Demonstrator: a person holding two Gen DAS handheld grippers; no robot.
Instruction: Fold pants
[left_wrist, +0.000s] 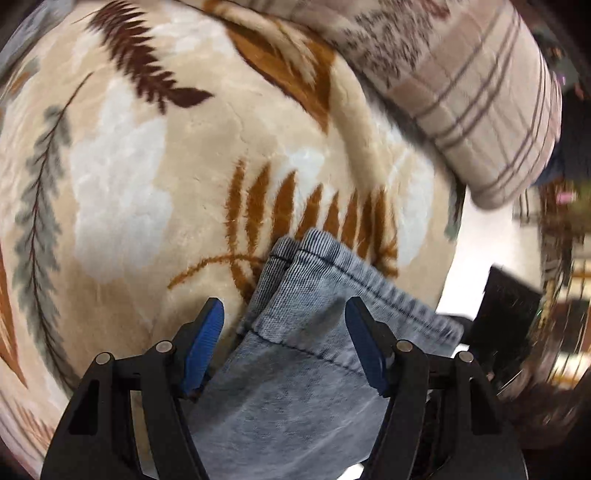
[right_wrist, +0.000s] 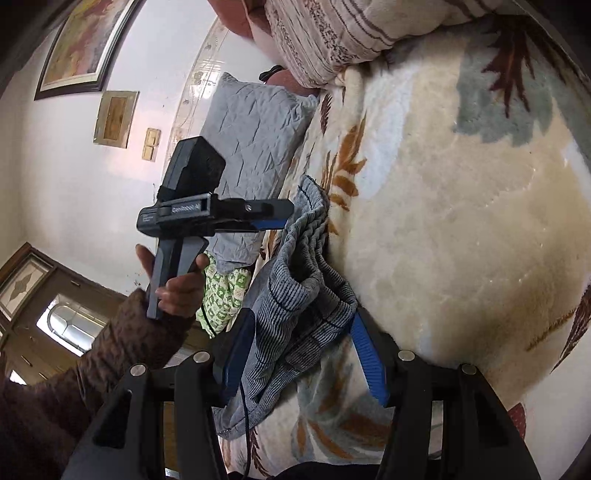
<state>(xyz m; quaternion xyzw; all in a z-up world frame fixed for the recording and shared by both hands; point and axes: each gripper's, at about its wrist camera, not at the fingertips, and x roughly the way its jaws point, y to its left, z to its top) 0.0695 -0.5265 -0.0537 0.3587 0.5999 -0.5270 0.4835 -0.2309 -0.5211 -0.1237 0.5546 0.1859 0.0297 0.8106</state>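
Blue-padded jaws of our left gripper (left_wrist: 284, 347) and right gripper (right_wrist: 306, 354) stand apart, straddling the denim pants (left_wrist: 295, 369) bunched on the bed's leaf-patterned blanket (left_wrist: 147, 184); we judge both should clamp matching hems before lifting evenly.

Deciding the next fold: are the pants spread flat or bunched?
Bunched: the pants hang in folds between the open left gripper and right gripper, above the blanket.

The left gripper (right_wrist: 271, 218) carries white lettering on its black side, seemingly "GenRobot.AI"; smaller print beside it is illegible.
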